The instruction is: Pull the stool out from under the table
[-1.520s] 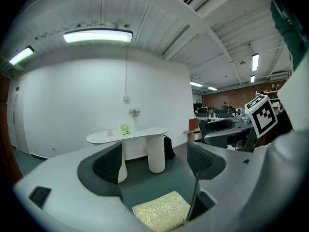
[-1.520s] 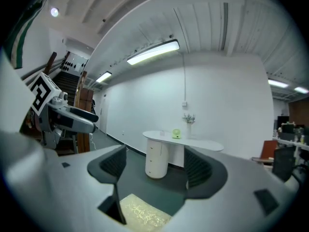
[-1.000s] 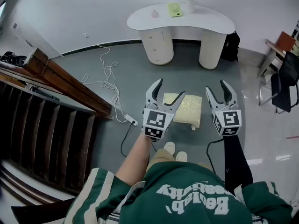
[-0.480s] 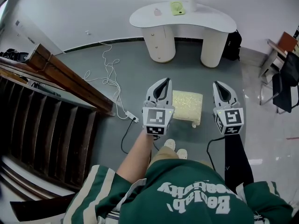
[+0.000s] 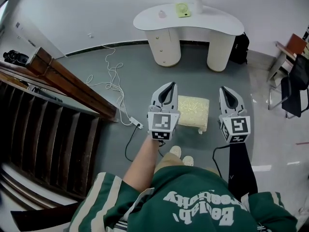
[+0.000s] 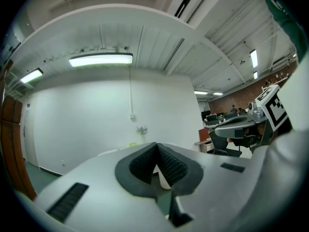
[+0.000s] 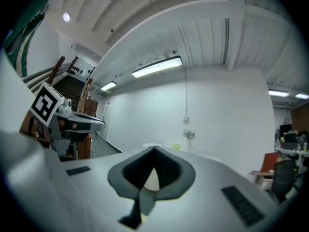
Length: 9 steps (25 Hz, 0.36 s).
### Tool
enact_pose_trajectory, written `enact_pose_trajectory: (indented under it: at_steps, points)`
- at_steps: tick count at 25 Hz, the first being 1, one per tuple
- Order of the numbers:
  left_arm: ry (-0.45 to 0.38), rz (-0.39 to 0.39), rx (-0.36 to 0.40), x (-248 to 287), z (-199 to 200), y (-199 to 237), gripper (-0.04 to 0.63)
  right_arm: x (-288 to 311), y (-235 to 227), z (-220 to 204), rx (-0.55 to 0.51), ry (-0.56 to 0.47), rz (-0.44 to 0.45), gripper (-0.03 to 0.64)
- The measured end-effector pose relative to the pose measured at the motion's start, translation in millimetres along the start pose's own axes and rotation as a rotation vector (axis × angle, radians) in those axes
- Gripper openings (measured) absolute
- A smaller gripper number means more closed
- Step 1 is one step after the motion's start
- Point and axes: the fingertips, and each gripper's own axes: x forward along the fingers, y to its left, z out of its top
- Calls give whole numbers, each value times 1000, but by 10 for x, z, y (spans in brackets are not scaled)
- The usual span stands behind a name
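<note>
We see bare grey floor (image 5: 193, 79) open between the white table (image 5: 188, 19) and the stool (image 5: 193, 111), with room to pass on each side of the stool, which stands well apart from the table's legs. To our left a white cable (image 5: 114, 73) trails over the floor beside the wooden stair rail (image 5: 72, 86), which closes that side. To our right, office chairs (image 5: 292, 88) stand near, and a black bag (image 5: 240, 46) sits just beside the table's right leg.
</note>
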Motion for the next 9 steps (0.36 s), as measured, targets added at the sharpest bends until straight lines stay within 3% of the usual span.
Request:
enact_pose_trajectory:
  at_steps: [9]
  points:
    - [-23,-13,4,82,37,42,3,134,8,-45,-8,-3,-4,3]
